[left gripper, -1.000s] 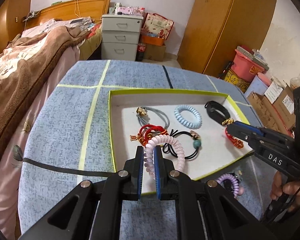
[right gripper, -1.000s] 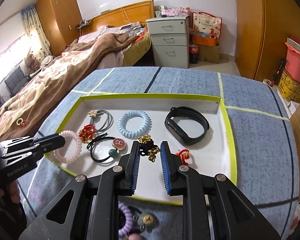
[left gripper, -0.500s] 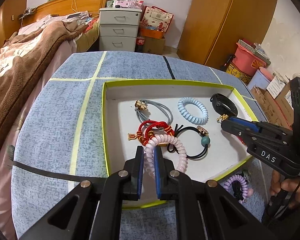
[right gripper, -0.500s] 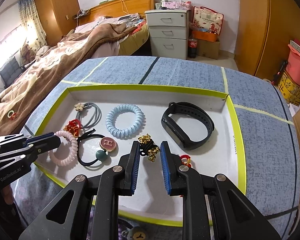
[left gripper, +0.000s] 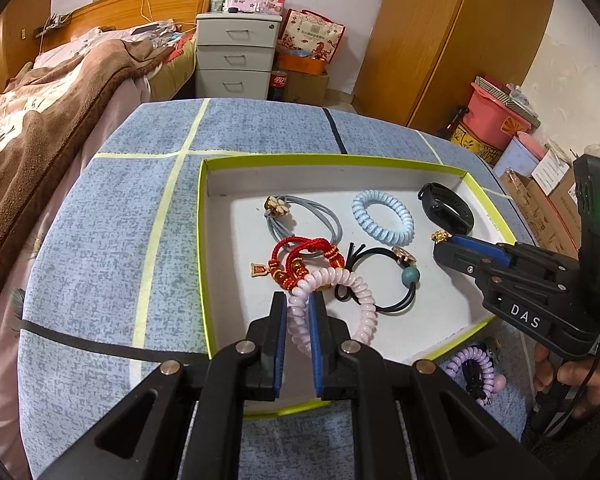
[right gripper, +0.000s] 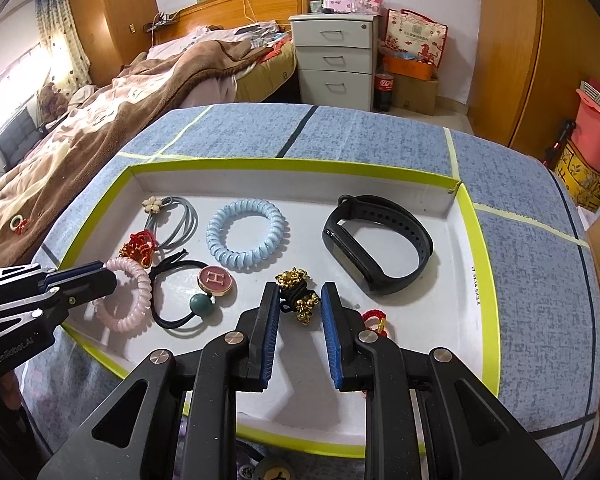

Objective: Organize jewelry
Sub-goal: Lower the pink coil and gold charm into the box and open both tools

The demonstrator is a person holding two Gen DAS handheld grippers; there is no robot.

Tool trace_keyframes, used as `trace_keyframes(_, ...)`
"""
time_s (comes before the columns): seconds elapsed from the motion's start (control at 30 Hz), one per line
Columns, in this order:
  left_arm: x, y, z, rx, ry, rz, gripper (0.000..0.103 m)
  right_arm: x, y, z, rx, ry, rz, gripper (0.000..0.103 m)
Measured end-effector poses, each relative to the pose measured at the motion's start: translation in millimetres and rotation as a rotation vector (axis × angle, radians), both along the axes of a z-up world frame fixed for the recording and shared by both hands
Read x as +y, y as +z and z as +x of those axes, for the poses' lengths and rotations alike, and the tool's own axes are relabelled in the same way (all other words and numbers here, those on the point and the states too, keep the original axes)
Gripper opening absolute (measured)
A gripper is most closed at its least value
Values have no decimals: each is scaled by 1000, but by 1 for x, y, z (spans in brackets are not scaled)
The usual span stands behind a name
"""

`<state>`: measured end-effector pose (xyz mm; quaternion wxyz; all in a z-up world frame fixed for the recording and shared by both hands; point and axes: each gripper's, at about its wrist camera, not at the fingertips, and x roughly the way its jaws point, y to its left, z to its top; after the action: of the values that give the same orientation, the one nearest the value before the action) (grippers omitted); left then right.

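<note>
Pink coil tie pinched over the tray, most pieces already inside.

The pink coil hair tie (left gripper: 332,300) is pinched between the left gripper (left gripper: 298,316) jaws, low over the near left part of the white tray (left gripper: 220,184), beside the red cord bracelet (left gripper: 300,258). Already lying in the tray are a grey flower tie (right gripper: 172,216), a blue coil tie (right gripper: 247,234), a black wristband (right gripper: 380,244), a black tie with bead and disc (right gripper: 192,292) and a gold-bell cord charm (right gripper: 298,294). The right gripper (right gripper: 300,312) hangs over that charm, jaws spread and holding nothing. By my reading the task is well along: the pink tie awaits release, and a purple coil tie (left gripper: 474,364) lies on the blue tablecloth (left gripper: 100,240), outside the tray's near rim.
</note>
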<state>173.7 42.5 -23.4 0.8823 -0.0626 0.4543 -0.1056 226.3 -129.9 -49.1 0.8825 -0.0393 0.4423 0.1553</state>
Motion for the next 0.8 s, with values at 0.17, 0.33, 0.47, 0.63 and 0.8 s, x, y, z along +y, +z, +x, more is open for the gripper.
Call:
trace_keyframes(0.17, 0, 0, 0, 1, 1, -6, 17, 0, 0, -1, 1, -1, 4, 26)
trace_keyframes(0.33, -2, 0, -1, -3, -7, -27, 27, -1, 1, -3, 0, 5, 19, 38)
trace_keyframes(0.47, -4, 3, -6, -11, -8, -22, 35, -4, 3, -5, -5, -7, 21, 38)
trace_keyframes(0.63, -3, 7, -13, -19, 10, -18, 41, -6, 8, -11, -19, -11, 35, 39)
trace_keyframes(0.8, -6, 14, -23, -36, 17, -2, 44, -8, 16, -21, -36, -14, 43, 39)
